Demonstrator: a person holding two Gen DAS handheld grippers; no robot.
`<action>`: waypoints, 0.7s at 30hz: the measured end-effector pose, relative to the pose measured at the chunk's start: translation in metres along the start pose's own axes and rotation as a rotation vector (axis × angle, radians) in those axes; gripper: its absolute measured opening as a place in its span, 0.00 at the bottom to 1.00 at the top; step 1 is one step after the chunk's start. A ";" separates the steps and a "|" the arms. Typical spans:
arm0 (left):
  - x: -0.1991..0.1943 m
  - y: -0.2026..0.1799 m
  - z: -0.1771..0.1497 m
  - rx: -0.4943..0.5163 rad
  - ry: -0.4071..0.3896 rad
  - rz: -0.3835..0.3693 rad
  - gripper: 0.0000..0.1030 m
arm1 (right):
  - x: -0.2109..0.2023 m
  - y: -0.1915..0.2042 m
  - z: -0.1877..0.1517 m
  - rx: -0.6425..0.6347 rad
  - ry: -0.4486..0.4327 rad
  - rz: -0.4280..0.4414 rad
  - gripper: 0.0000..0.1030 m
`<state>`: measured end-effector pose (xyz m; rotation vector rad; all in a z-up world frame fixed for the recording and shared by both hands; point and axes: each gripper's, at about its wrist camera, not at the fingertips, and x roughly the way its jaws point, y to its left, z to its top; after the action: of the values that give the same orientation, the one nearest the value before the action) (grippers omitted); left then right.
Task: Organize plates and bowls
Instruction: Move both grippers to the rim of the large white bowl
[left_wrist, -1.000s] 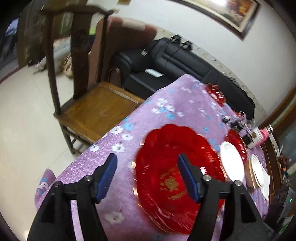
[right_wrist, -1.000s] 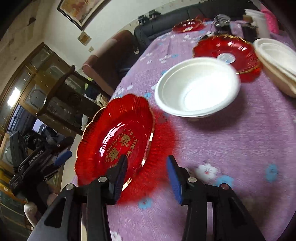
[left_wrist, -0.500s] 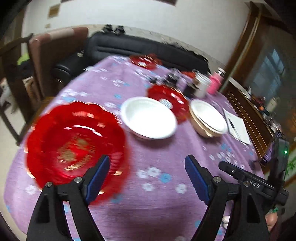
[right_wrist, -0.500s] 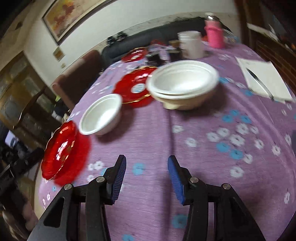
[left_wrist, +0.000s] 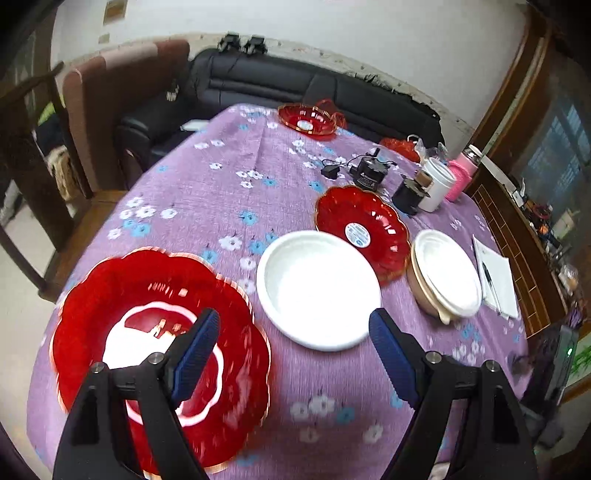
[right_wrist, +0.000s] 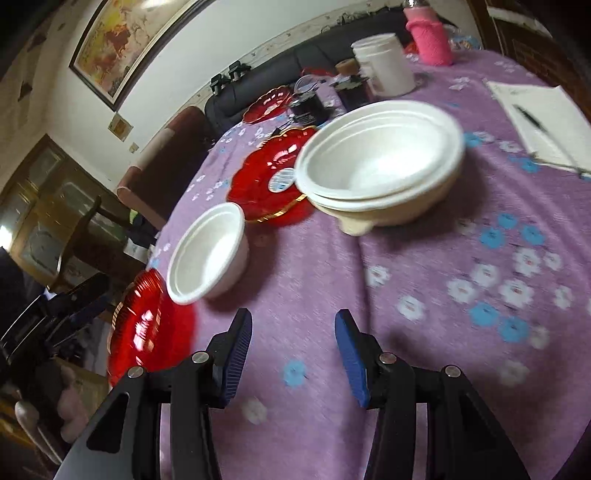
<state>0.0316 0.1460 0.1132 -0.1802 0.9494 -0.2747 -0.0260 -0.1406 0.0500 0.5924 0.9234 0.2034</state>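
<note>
- The left gripper (left_wrist: 293, 345) hangs over the purple flowered tablecloth (left_wrist: 229, 177), jaws spread wide after just opening further, nothing between them.
- The right gripper (right_wrist: 293, 349) is partly spread above bare cloth, holding nothing.
- A big red plate (left_wrist: 159, 332) lies at the near edge, a white bowl (left_wrist: 317, 288) beside it.
- Further on sit a smaller red plate (left_wrist: 364, 229) and stacked white bowls (left_wrist: 445, 273).

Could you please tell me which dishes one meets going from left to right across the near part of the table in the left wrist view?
Large red plate → single white bowl → stack of white bowls.
</note>
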 end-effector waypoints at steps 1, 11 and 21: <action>0.008 0.002 0.009 -0.011 0.023 -0.009 0.80 | 0.009 0.004 0.006 0.013 0.007 0.014 0.50; 0.096 0.007 0.060 -0.025 0.179 0.033 0.79 | 0.086 0.039 0.038 0.040 0.049 0.026 0.50; 0.143 -0.004 0.056 0.081 0.301 0.100 0.46 | 0.102 0.034 0.035 -0.006 0.059 0.027 0.45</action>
<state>0.1556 0.0992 0.0353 -0.0161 1.2397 -0.2520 0.0654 -0.0845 0.0152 0.5964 0.9722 0.2488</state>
